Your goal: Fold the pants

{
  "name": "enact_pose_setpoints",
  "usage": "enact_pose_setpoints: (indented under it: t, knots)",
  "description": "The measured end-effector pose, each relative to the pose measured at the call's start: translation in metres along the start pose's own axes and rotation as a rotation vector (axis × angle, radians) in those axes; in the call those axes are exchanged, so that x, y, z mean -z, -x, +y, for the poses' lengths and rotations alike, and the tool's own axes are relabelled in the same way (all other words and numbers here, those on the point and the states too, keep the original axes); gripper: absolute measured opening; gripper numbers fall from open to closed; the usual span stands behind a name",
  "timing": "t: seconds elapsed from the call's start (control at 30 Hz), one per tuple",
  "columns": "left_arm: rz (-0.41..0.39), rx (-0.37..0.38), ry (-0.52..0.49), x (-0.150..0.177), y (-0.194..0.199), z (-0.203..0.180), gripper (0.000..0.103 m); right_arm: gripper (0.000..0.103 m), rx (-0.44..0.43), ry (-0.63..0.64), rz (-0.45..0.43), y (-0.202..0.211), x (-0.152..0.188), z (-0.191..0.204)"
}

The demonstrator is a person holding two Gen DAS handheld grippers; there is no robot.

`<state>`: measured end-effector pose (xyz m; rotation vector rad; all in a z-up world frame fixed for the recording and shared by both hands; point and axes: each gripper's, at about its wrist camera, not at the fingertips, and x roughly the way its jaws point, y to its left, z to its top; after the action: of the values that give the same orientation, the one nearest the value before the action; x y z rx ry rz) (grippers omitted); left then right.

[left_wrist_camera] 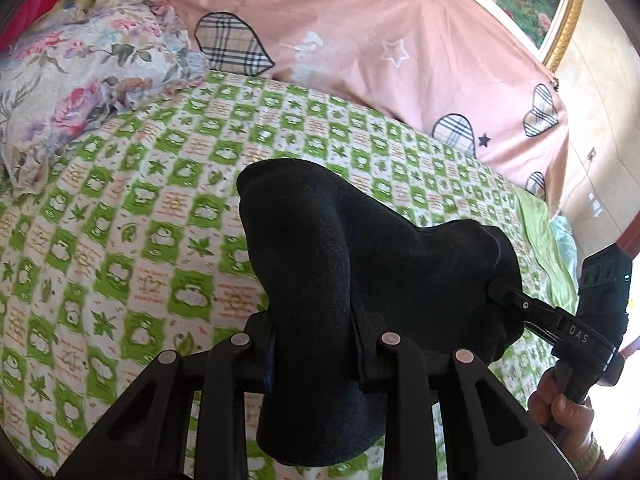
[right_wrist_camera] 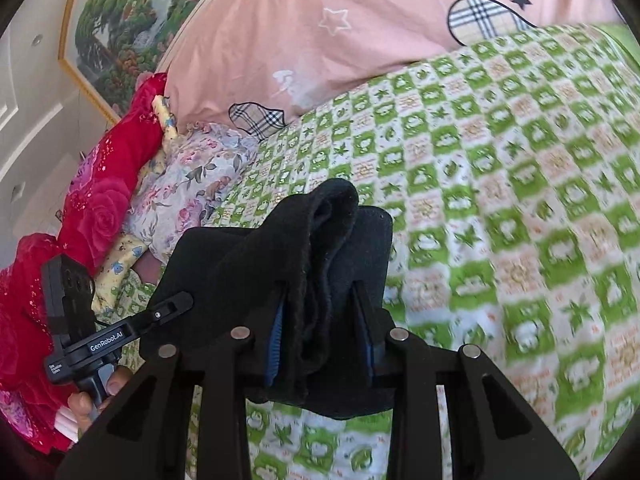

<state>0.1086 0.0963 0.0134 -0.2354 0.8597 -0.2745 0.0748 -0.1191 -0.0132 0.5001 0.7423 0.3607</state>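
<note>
The black pants [left_wrist_camera: 328, 256] hang bunched above the green-and-white patterned bed sheet [left_wrist_camera: 120, 240]. My left gripper [left_wrist_camera: 314, 344] is shut on one part of the black cloth, which drapes between and below its fingers. My right gripper [right_wrist_camera: 322, 336] is shut on another part of the same pants [right_wrist_camera: 320, 248]. In the left wrist view the right gripper [left_wrist_camera: 504, 292] pinches the cloth at the right. In the right wrist view the left gripper [right_wrist_camera: 180, 304] pinches it at the left. The two grippers are close together.
A pink quilt with plaid hearts [left_wrist_camera: 380, 40] lies along the far side of the bed. A floral pillow [left_wrist_camera: 80, 92] and a red floral blanket [right_wrist_camera: 100, 200] lie at the head end. A framed landscape picture [right_wrist_camera: 120, 20] hangs on the wall.
</note>
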Motion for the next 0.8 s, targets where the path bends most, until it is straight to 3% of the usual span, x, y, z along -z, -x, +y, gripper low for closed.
enact_pose_setpoints:
  t: [0.8]
  knots:
    - [-0.042,-0.121,0.009,-0.02,-0.011,0.009,0.027,0.032,-0.036,0.077,0.021,-0.044,-0.036,0.011]
